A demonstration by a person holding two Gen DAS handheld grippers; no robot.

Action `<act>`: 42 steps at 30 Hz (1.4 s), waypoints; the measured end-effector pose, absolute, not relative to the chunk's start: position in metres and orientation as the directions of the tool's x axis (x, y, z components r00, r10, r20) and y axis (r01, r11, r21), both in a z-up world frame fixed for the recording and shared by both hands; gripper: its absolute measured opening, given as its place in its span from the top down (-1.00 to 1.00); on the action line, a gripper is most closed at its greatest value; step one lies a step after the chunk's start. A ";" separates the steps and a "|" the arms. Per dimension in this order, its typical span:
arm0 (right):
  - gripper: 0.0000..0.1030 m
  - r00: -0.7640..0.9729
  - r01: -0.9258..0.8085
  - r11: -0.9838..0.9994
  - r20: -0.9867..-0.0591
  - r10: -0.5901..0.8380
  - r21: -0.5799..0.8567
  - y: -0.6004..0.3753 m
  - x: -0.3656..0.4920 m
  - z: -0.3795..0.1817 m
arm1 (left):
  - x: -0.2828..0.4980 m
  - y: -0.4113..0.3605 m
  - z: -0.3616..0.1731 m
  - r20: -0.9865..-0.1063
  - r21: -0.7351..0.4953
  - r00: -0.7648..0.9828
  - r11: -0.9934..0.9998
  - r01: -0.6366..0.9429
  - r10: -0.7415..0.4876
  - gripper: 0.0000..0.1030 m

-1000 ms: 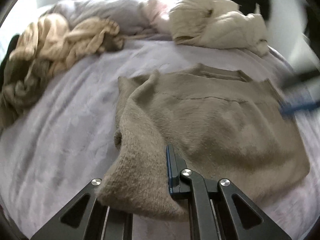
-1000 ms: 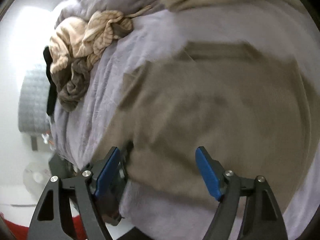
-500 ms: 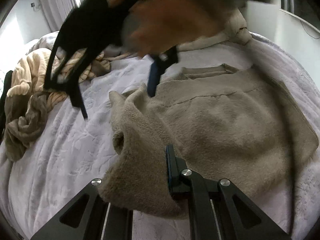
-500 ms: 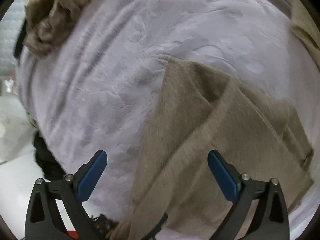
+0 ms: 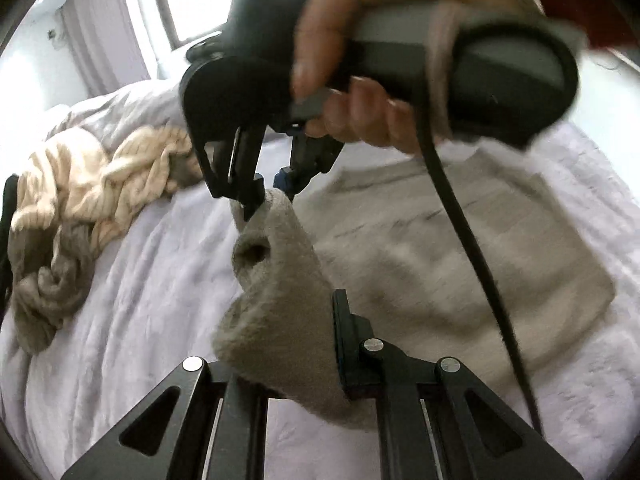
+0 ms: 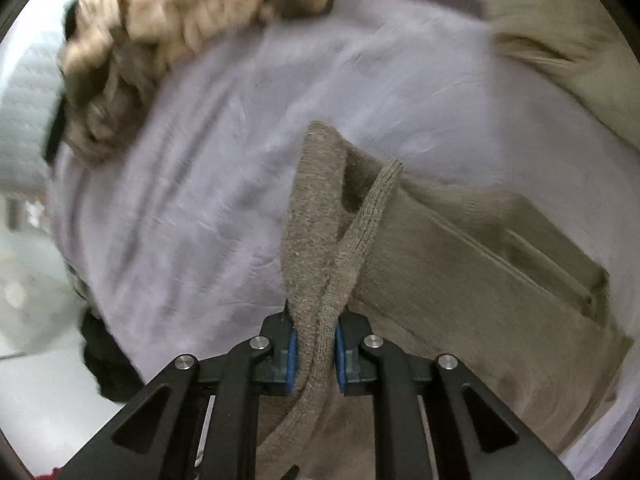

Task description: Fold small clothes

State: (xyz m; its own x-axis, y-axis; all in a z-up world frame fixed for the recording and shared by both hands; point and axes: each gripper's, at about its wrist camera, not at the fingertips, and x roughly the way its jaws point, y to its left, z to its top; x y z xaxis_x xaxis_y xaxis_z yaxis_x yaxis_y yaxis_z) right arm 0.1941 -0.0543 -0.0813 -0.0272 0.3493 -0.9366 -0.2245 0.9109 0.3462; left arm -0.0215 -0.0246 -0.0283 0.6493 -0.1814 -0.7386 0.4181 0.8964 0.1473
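Both the left gripper [image 5: 280, 344] and right gripper [image 6: 314, 354] are clamped on the fuzzy taupe knit sweater [image 5: 440, 248]'s sleeve; carry it taut across the sweater's body, releasing together.

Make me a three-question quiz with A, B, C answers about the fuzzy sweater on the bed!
1. Where does the heap of cream and brown knitted clothes lie?
A. on the lilac bedspread
B. on a chair
C. on the floor

2. What colour is the fuzzy knitted sweater?
A. red
B. taupe
C. navy

3. What is the right gripper doing?
A. hanging open
B. pinching the sweater's sleeve
C. holding a hanger

Answers: 1 A, the heap rests on the bedspread; 2 B, its knit is grey-brown; 3 B, the blue fingers squeeze the fabric.
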 end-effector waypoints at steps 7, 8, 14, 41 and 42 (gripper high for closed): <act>0.70 0.216 -0.161 0.865 -0.838 0.502 0.476 -0.163 0.159 -0.008 | -0.042 -0.090 0.022 -0.672 0.163 0.667 0.815 0.556 -0.321 0.76; 0.70 0.249 -0.145 0.861 -0.824 0.508 0.487 -0.184 0.154 0.001 | -0.045 -0.099 0.026 -0.666 0.162 0.665 0.803 0.573 -0.340 0.76; 0.70 0.407 -0.001 0.834 -0.761 0.504 0.552 -0.309 0.116 0.004 | -0.068 -0.172 0.028 -0.659 0.162 0.602 0.696 0.699 -0.451 0.76; 0.34 0.406 0.333 0.700 -0.766 0.498 0.632 -0.416 0.064 -0.120 | -0.098 -0.191 -0.025 -0.821 0.086 0.378 0.560 0.824 -0.428 -0.75; 0.63 0.389 0.337 0.728 -0.792 0.471 0.598 -0.414 0.066 -0.119 | -0.093 -0.184 -0.023 -0.823 0.080 0.380 0.577 0.813 -0.422 -0.75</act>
State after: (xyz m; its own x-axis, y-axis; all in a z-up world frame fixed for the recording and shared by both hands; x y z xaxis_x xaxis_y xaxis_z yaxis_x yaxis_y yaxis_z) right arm 0.0659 -0.4140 -0.1190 0.3887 0.4707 -0.7920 0.3365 0.7277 0.5977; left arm -0.0926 -0.1843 -0.0231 0.3805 -0.4216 -0.8231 0.8126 0.5774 0.0798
